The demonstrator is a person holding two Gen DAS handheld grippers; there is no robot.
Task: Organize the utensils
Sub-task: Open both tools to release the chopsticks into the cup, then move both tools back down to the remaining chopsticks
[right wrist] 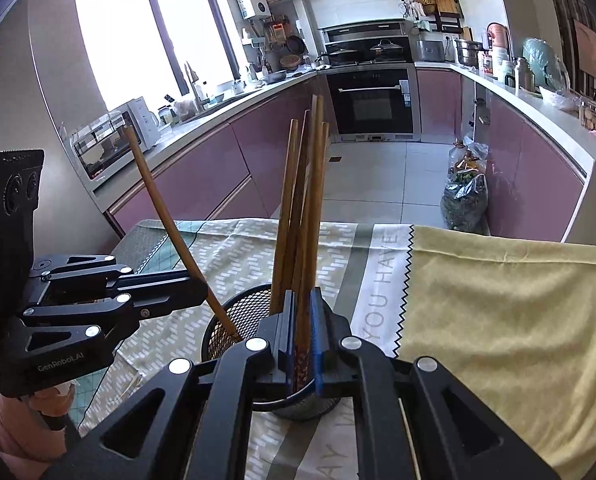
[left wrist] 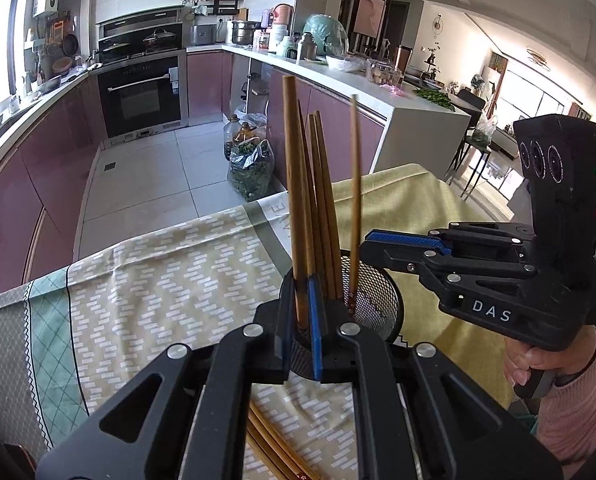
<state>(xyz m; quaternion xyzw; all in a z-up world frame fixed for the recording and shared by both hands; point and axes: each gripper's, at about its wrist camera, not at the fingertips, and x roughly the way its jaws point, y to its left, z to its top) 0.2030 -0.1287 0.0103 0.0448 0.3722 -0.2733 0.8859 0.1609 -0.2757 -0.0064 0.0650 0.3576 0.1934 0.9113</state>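
A black mesh cup [left wrist: 378, 300] [right wrist: 233, 312] stands on the patterned tablecloth [left wrist: 157, 280] with several brown chopsticks [left wrist: 322, 200] upright in it. My left gripper [left wrist: 302, 284] is shut on one thick chopstick [left wrist: 291, 180] whose lower end dips into the cup. In the right wrist view that chopstick [right wrist: 165, 216] slants up to the left from the left gripper [right wrist: 203, 290]. My right gripper [right wrist: 302, 296] is shut on another chopstick [right wrist: 312, 220] over the cup's near rim. In the left wrist view the same one shows as a thin stick [left wrist: 354, 184] at the right gripper [left wrist: 364, 240].
More chopsticks [left wrist: 265, 444] lie on the cloth under my left gripper. The table's far edge drops to a tiled floor with a bag of greens [left wrist: 251, 172] [right wrist: 464, 200] and bottles. Purple kitchen cabinets and an oven stand beyond. A person's hand in a pink sleeve [left wrist: 570, 408] holds the right gripper.
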